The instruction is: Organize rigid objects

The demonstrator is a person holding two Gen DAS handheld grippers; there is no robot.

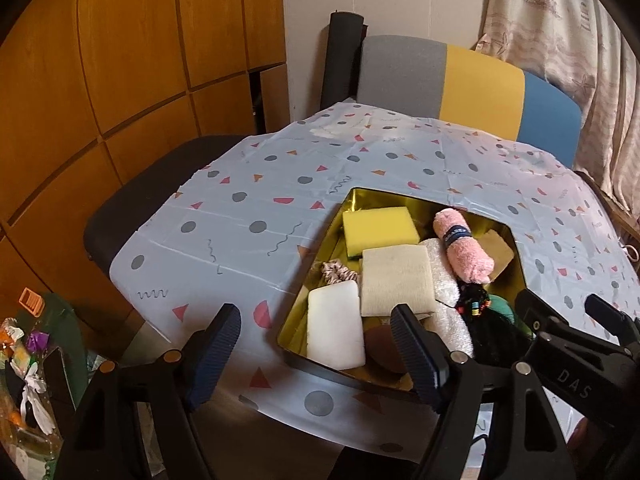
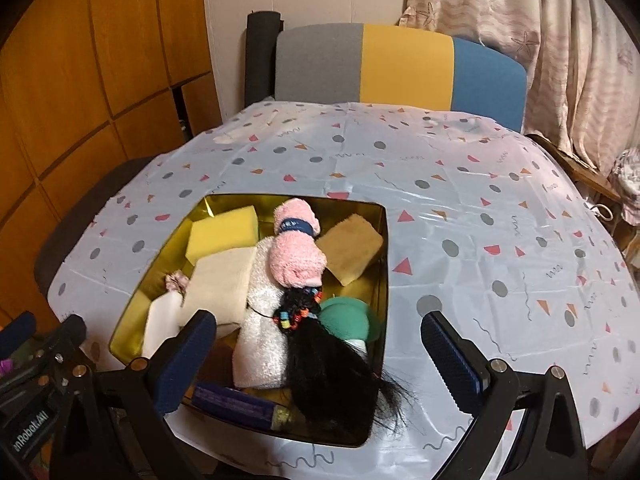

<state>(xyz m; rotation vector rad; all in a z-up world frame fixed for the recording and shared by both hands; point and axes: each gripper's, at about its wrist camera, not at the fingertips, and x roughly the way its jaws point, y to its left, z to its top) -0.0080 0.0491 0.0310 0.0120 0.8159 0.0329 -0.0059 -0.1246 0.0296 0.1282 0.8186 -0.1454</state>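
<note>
The left gripper (image 1: 316, 354) is hovering with its fingers (image 1: 214, 356) standing wide and holding nothing; its left finger is hanging over the patterned cloth covering the counter (image 1: 224, 216), and its right finger is hanging over the near edge of the gold tin (image 1: 320, 240). Between those fingers and just ahead of them, a white block (image 1: 336, 322) is lying in the tin's near corner, with a cream cloth pad (image 1: 396, 278) beyond the right finger and a yellow sponge (image 1: 378, 232) sitting farther ahead still. The right gripper (image 2: 318, 352) is also hovering with its fingers (image 2: 452, 356) spread wide and empty. Its left finger is hanging over the tin's left part, while its right finger is hanging over bare cloth to the right of the tin. Between them, a bundle of black hair (image 2: 328, 372) with a beaded band is lying across a white fluffy towel (image 2: 260, 332), its ends spilling over the near rim. Ahead of the fingers, a rolled pink towel (image 2: 294, 246) is resting on the pile, a brown pad (image 2: 348, 246) is lying to its right, and a green round thing (image 2: 348, 316) is sitting beside the hair. A dark blue tube (image 2: 232, 402) is lying near the left finger's tip, by the near rim.
</note>
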